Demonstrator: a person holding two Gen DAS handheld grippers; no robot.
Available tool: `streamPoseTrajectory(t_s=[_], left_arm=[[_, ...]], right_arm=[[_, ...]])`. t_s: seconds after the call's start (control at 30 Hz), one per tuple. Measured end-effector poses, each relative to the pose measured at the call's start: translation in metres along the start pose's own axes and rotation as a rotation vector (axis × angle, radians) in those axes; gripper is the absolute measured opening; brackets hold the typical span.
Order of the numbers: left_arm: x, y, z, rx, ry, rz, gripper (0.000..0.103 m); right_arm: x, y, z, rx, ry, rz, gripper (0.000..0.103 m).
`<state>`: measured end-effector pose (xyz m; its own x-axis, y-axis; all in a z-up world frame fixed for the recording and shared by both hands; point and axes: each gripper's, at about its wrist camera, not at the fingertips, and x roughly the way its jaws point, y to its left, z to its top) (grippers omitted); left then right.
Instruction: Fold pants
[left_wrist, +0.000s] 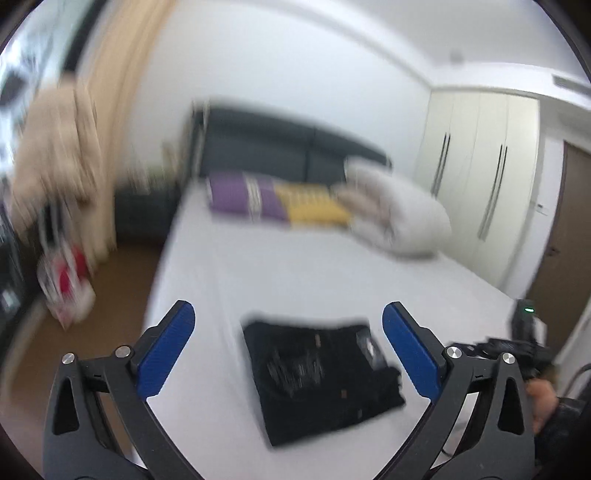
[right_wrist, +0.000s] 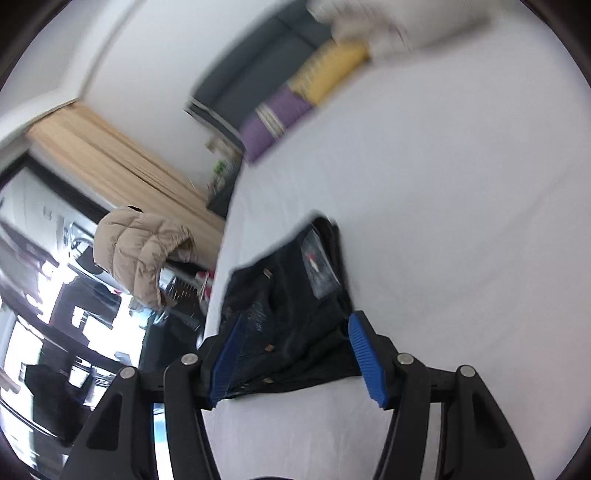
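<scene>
Fingers of the left gripper (left_wrist: 288, 347) spread wide, nothing between the pads; folded pants (left_wrist: 317, 376) lie beyond them on the bed (left_wrist: 332, 273). Right gripper (right_wrist: 291, 354) fingers stand part open, clear of the pants just ahead.

My left gripper (left_wrist: 288, 350), blue pads (left_wrist: 166, 354) spread at their widest, nothing between them. My right gripper (right_wrist: 291, 354), jaws partly apart, pads pressing on nothing; my right hand (left_wrist: 543, 402) grasps its handle at frame edge.
</scene>
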<state>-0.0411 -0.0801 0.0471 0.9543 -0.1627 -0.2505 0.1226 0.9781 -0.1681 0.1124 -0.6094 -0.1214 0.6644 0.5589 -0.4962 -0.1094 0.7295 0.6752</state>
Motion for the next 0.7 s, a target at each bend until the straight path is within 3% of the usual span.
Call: streamPoseTrajectory(t_s=[0.1, 0.2, 0.27, 0.47, 0.57, 0.7], left_arm=[[-0.050, -0.032, 0.022, 0.047, -0.097, 0.045, 0.103], [-0.078, -0.054, 0.036, 0.071, -0.095, 0.084, 0.103], [-0.102, -0.064, 0.037, 0.089, -0.081, 0.155, 0.103], [-0.138, -0.091, 0.030, 0.147, -0.041, 0.275, 0.103], [-0.136, -0.085, 0.022, 0.096, 0.037, 0.308, 0.103], [-0.129, -0.080, 0.004, 0.043, 0.128, 0.311, 0.103]], right_arm=[[-0.056, 0.039, -0.004, -0.117, -0.146, -0.030, 0.083], [-0.114, 0.087, -0.007, -0.249, -0.330, -0.056, 0.103], [-0.156, 0.118, -0.013, -0.342, -0.476, -0.056, 0.103], [-0.219, 0.176, -0.028, -0.430, -0.667, -0.103, 0.103], [-0.226, 0.191, -0.035, -0.430, -0.658, -0.097, 0.103], [-0.200, 0.190, -0.036, -0.371, -0.482, -0.183, 0.103]])
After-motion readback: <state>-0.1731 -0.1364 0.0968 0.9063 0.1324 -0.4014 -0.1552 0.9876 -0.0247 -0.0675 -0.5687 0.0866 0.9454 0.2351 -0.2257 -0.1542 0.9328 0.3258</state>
